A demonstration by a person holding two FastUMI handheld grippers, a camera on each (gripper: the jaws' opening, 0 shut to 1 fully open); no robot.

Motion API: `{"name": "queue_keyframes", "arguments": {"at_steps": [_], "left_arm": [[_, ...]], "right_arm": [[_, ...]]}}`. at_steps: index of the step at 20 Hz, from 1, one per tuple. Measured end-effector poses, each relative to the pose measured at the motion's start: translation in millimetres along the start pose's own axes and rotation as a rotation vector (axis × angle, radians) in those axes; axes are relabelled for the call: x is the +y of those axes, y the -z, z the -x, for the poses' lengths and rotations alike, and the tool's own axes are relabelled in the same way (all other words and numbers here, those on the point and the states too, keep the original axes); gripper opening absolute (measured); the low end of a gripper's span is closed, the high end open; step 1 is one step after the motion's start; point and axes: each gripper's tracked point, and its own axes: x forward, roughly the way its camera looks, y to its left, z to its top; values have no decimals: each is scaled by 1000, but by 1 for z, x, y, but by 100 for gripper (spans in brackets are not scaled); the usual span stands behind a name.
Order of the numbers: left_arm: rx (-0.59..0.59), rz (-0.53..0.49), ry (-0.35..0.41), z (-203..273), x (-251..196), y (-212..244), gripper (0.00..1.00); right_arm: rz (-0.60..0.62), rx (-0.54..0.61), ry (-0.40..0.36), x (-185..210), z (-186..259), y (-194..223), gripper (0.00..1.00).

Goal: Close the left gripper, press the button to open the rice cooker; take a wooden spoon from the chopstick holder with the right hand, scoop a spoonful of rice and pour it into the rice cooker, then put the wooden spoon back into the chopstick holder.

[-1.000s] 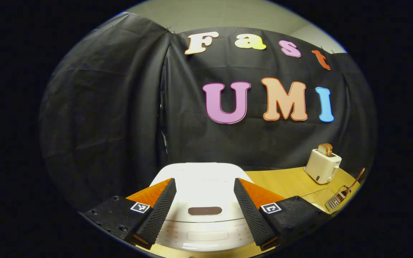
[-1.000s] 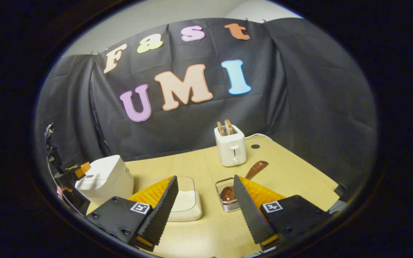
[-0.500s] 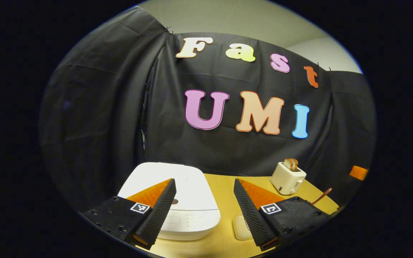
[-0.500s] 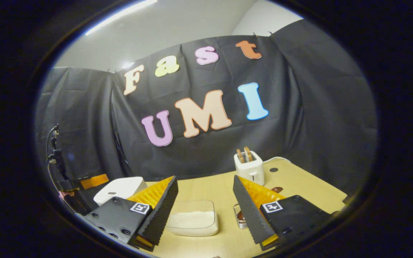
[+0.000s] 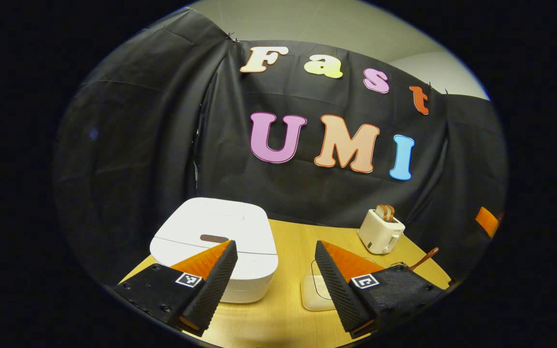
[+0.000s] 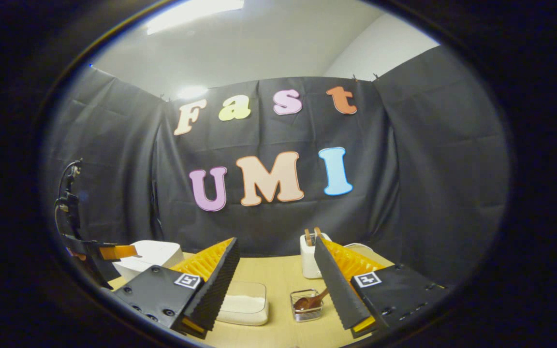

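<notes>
The white rice cooker [image 5: 220, 241] stands with its lid down and a dark oval button [image 5: 214, 238] on top. My left gripper [image 5: 275, 247] is open and empty, hanging back from the cooker, which lies behind its left finger. In the right gripper view the cooker [image 6: 155, 253] sits at the far left with the left gripper [image 6: 114, 252] beside it. A wire chopstick holder [image 6: 306, 311] holds the wooden spoon [image 6: 310, 301], bowl down and handle leaning right. My right gripper [image 6: 276, 241] is open and empty, well back from the holder. A clear box of white rice [image 6: 244, 304] lies left of the holder.
A white toaster [image 6: 309, 256] with two bread slices stands at the back of the wooden table [image 6: 278, 270]. In the left gripper view the toaster [image 5: 380, 232], the spoon handle [image 5: 423, 258] and the rice box [image 5: 313, 292] lie to the right of the cooker.
Both grippers have drawn back and risen. The left one turned right, so the cooker slid from between its fingers to the left. The right one tilted up, away from the holder.
</notes>
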Motion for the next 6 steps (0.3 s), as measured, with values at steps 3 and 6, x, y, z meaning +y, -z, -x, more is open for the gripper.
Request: {"name": "queue_keyframes", "arguments": {"at_steps": [3,6], "left_arm": [[-15,-7,-13,10,-7,-1,96],[-30,-18,-25,21,-16,-1,95]], "right_arm": [[-10,12,-18,-3,4,4,98],[-15,28,-42,-10,8,11,99]]}}
